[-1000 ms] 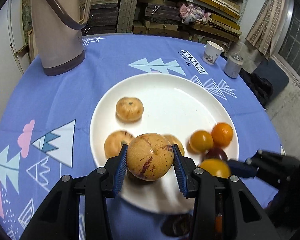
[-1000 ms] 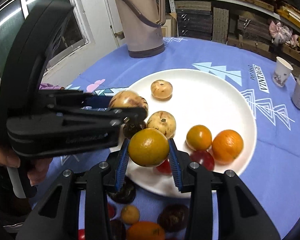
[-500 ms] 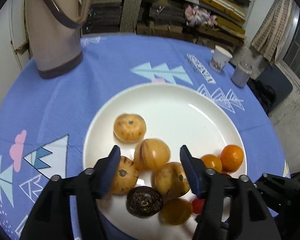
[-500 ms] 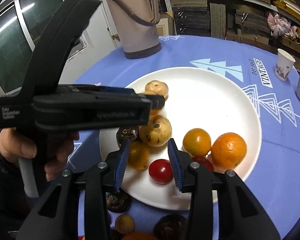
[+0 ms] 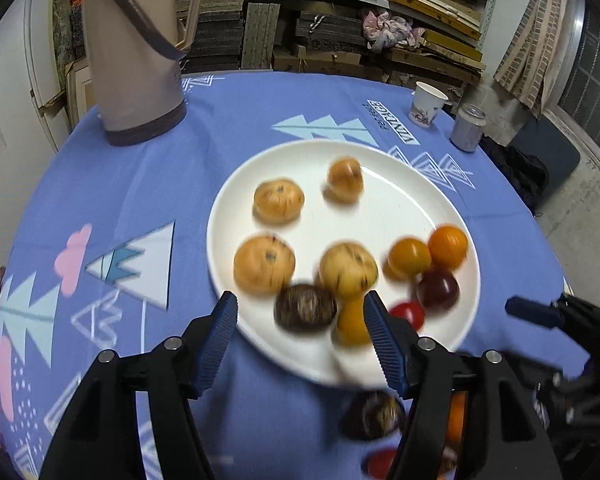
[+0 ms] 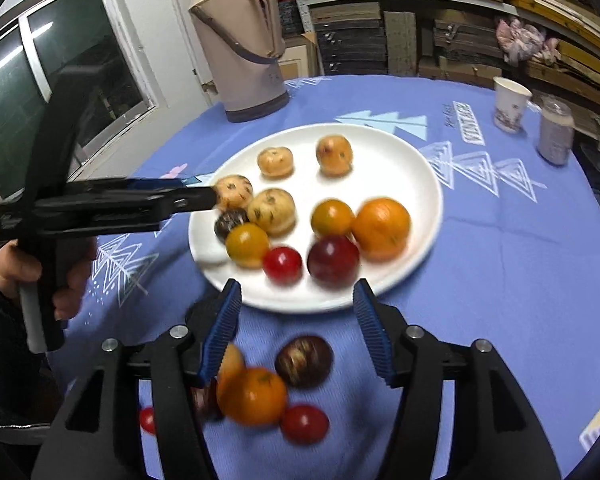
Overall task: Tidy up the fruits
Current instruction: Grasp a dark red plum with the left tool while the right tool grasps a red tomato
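Observation:
A white plate (image 5: 380, 216) (image 6: 392, 160) on the blue tablecloth holds several tan striped fruits, an orange (image 6: 380, 226), a yellow fruit (image 6: 247, 244), a red tomato (image 6: 282, 264), a dark red plum (image 6: 333, 260) and a dark brown fruit (image 5: 305, 307). My left gripper (image 5: 300, 320) hangs over the plate's near edge, jaws opening, gripping nothing. My right gripper (image 6: 296, 300) hovers at the plate's front rim, jaws opening and empty. Below it, loose on the cloth, lie an orange (image 6: 254, 396), a dark fruit (image 6: 304, 360) and a red tomato (image 6: 304, 424).
A beige thermos jug (image 5: 136, 52) stands at the table's back left. A paper cup (image 5: 426, 104) and a can (image 5: 468, 126) sit at the back right. A person's hand (image 6: 16, 268) holds the left gripper's handle. Cluttered shelves line the wall behind.
The left gripper let go of a tan striped fruit and the right let go of the yellow fruit; both now lie on the plate. Both grippers opened and drew back from the plate.

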### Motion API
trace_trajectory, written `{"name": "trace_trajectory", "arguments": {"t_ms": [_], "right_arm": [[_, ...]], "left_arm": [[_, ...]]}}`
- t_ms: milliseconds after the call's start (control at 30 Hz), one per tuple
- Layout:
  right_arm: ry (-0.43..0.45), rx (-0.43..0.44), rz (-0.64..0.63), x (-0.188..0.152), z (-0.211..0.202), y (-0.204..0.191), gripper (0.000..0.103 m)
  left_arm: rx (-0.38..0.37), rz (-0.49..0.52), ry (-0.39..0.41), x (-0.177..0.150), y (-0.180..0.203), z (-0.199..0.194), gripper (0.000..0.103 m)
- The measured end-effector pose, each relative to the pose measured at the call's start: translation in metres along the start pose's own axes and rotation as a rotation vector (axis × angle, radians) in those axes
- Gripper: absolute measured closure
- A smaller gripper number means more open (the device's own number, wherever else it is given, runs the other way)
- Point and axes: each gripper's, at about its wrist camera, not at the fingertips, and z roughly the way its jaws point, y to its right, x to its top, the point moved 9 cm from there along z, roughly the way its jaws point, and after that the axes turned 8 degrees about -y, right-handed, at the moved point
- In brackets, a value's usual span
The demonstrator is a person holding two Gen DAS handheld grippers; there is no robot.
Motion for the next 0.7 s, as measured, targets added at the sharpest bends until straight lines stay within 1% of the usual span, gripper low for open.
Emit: {"name": "trace_trajectory", "arguments": {"t_ms": [167, 300, 400, 533, 700], "right_arm": [[-0.008, -0.006, 0.028, -0.021, -0.005, 0.002, 0.04], [-0.005, -0.013, 0.033, -0.037, -0.011, -0.001, 0.032], [0.001, -0.016, 0.042, -0.046, -0.016, -0.002, 0.029], [0.022, -0.035, 0.054, -0.058, -0.026, -0.002, 0.018], [0.019, -0.041, 0.062, -0.072, -0.033, -0.001, 0.017]], "left_arm": [[0.0, 0.008, 0.014, -0.028, 0.005, -0.017, 0.033], [-0.002, 0.029, 0.01, -0.053, 0.012, -0.027, 0.032], [-0.008, 0.032, -0.003, -0.071, 0.014, -0.031, 0.031], [-0.013, 0.047, -0.026, -0.097, 0.018, -0.036, 0.031], [-0.032, 0.07, -0.061, -0.131, 0.027, -0.036, 0.028]]}}
